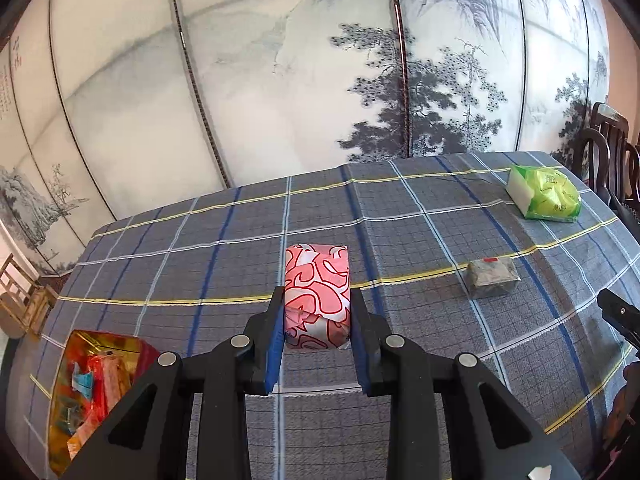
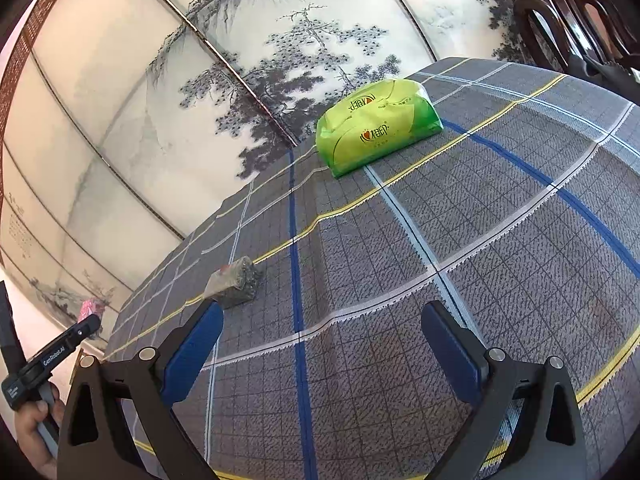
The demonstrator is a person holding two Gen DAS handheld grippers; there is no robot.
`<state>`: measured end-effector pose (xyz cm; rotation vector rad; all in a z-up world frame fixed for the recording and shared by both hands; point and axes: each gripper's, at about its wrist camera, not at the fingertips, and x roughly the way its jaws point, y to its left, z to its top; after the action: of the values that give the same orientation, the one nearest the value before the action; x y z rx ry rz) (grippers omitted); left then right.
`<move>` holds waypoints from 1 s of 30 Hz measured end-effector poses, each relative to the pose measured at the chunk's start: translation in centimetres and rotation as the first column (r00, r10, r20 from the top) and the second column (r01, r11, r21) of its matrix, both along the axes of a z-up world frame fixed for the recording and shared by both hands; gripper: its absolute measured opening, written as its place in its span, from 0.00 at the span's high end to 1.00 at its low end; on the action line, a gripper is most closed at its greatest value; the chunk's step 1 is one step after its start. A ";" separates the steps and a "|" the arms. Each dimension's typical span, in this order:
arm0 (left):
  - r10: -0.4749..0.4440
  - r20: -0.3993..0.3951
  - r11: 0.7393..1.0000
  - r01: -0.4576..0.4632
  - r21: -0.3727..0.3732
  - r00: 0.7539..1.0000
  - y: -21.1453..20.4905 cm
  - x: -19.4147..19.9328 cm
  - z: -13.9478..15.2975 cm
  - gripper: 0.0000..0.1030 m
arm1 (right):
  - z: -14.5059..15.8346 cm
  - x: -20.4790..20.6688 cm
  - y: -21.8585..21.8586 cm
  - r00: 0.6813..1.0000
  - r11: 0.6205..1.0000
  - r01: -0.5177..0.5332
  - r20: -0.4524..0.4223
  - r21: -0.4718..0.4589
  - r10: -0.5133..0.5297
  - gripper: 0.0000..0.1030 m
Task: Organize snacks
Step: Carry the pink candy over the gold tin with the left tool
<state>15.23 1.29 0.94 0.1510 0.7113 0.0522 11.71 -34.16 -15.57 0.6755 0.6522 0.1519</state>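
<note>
My left gripper (image 1: 317,312) is shut on a pink-and-white wrapped snack pack (image 1: 317,280), held above the plaid tablecloth (image 1: 200,240). A red and gold box (image 1: 96,384) with several snacks inside sits at the lower left. A small grey wrapped snack (image 1: 494,276) lies to the right; it also shows in the right wrist view (image 2: 236,282), just beyond my left fingertip. My right gripper (image 2: 320,320) is open and empty above the cloth. A green packet (image 2: 376,124) lies farther back; in the left wrist view it (image 1: 546,192) is at the far right.
A painted folding screen (image 1: 280,80) stands right behind the table's far edge. Dark wooden chairs (image 2: 560,12) stand at the right end. The left gripper's body and the hand holding it (image 2: 44,368) show at the lower left of the right wrist view.
</note>
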 end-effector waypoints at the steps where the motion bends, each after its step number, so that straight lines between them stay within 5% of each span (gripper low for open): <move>1: 0.007 0.003 1.000 -0.007 0.001 1.000 0.6 -0.1 0.2 0.75 | 0.0 0.0 0.0 1.000 1.000 0.000 -0.002 -0.001 0.000 0.04; 18: 0.166 0.025 0.986 -0.166 -0.004 0.986 11.0 -1.3 1.7 0.75 | 0.0 0.5 0.4 1.000 1.000 -0.001 -0.025 -0.019 0.001 0.04; 30: 0.338 -0.048 0.934 -0.341 -0.105 0.940 22.0 -4.0 0.3 0.75 | -0.1 0.5 0.6 0.999 1.000 -0.010 -0.033 -0.023 0.010 0.03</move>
<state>11.23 23.29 1.22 -0.0811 0.7618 0.3418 12.22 -33.60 -15.62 0.6540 0.6880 0.1426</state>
